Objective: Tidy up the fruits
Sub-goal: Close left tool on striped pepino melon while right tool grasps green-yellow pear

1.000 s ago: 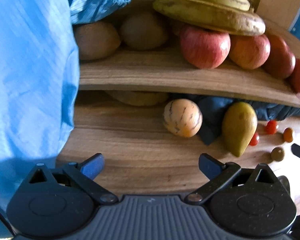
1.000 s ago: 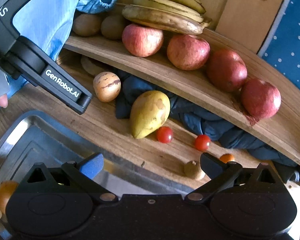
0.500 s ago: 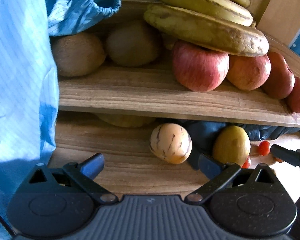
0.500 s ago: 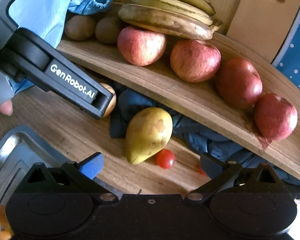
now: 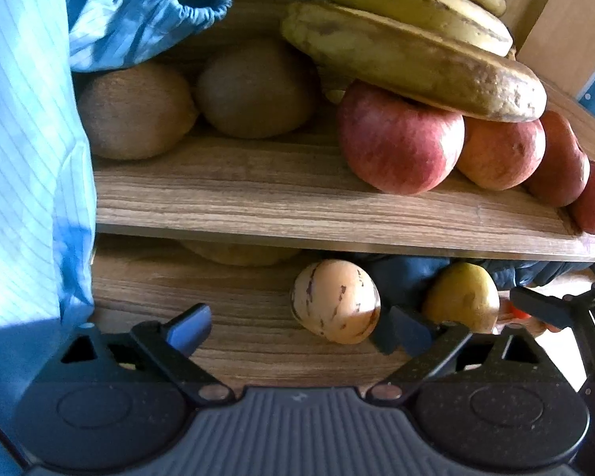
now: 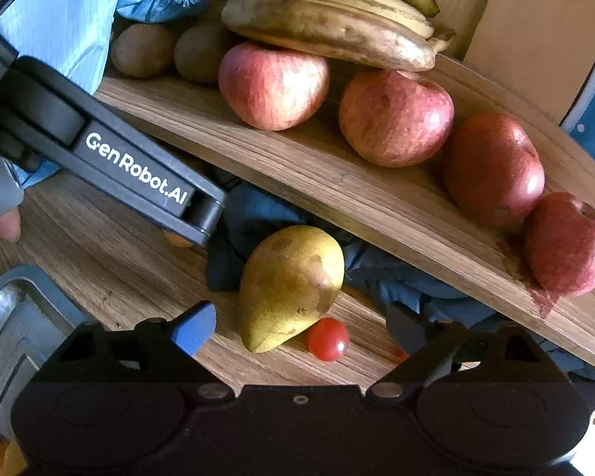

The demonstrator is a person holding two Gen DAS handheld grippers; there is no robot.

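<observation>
A: Under the wooden shelf (image 5: 297, 206), on the tabletop (image 5: 226, 317): one pepino melon (image 5: 335, 301), round, cream with purple streaks; one pear (image 6: 291, 285), yellow-green, tapered, lying on its side beside a cherry tomato (image 6: 328, 339).

B: Handling?

A: Both likely smooth, firm, bruisable. Take the melon across its widest part, the pear across its broad belly, not the narrow tip.

B: Fingers?

A: Left gripper (image 5: 297, 331) and right gripper (image 6: 297, 331): both wide, just been closing slightly, nothing clamped. Pear lies ahead of the right.
</observation>
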